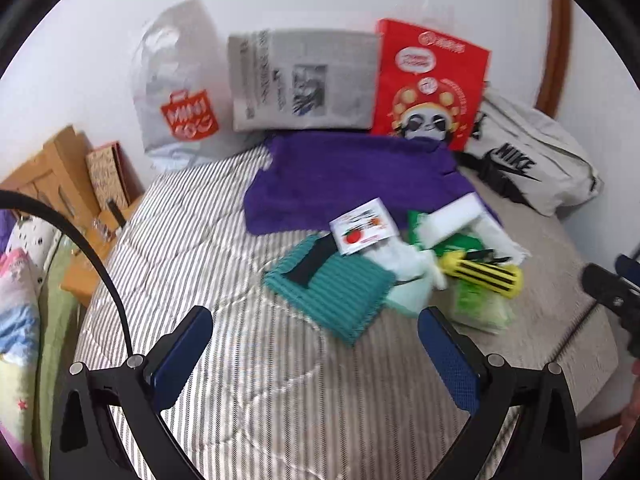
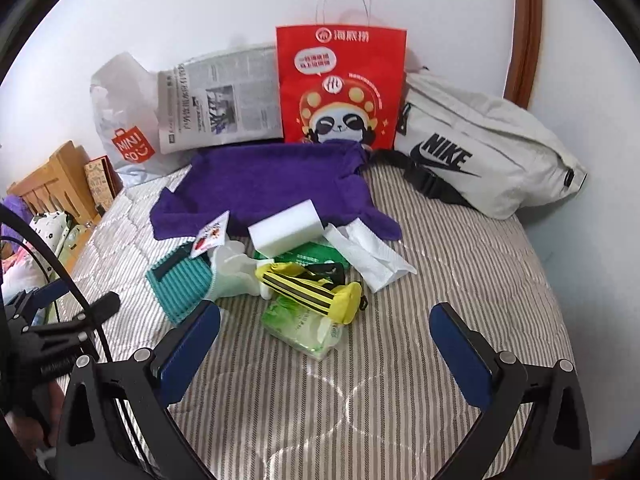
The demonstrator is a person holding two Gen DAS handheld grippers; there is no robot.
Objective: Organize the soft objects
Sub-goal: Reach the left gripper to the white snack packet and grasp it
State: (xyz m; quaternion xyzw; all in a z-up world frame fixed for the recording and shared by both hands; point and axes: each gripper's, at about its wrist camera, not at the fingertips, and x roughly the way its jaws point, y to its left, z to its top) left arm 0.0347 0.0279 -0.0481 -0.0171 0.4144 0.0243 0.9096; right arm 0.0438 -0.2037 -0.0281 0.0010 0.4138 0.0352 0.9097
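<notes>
A wooden headboard (image 2: 48,176) and patterned box (image 2: 98,182) stand left of the striped bed (image 2: 460,264); brown frame (image 2: 524,28) on the wall.

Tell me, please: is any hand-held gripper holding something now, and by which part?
Nothing is held. The left hand-held gripper and right hand-held gripper are both open above the bed.
</notes>
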